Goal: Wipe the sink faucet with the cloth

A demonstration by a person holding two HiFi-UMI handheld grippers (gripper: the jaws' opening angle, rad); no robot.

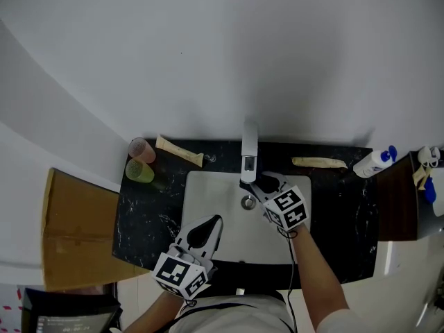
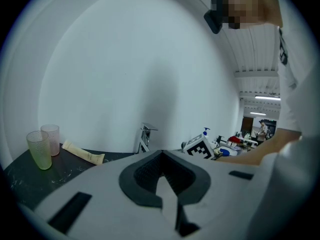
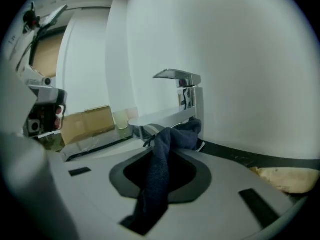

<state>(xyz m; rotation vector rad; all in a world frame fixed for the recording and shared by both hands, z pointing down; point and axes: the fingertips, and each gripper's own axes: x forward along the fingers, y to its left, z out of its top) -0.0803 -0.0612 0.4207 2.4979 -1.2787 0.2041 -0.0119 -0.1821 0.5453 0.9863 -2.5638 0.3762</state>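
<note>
A chrome faucet (image 1: 248, 152) stands at the back of the white sink (image 1: 208, 193). My right gripper (image 1: 262, 183) is just right of the spout, shut on a dark blue cloth (image 3: 166, 156). In the right gripper view the cloth bunches up between the jaws, and its top sits against the faucet (image 3: 189, 96) beneath the spout. My left gripper (image 1: 216, 220) hovers over the sink's front left part, apart from the faucet. Its jaws meet at the tips with nothing between them. The left gripper view shows its tips (image 2: 161, 154), with the faucet (image 2: 144, 138) beyond them.
On the black counter (image 1: 149, 210) stand a pink cup (image 1: 141, 149) and a green cup (image 1: 139, 171) at the back left, next to a cream tube (image 1: 179, 150). Another tube (image 1: 319, 162) and a white bottle (image 1: 374, 161) lie at the right. A cardboard box (image 1: 69, 231) sits left of the counter.
</note>
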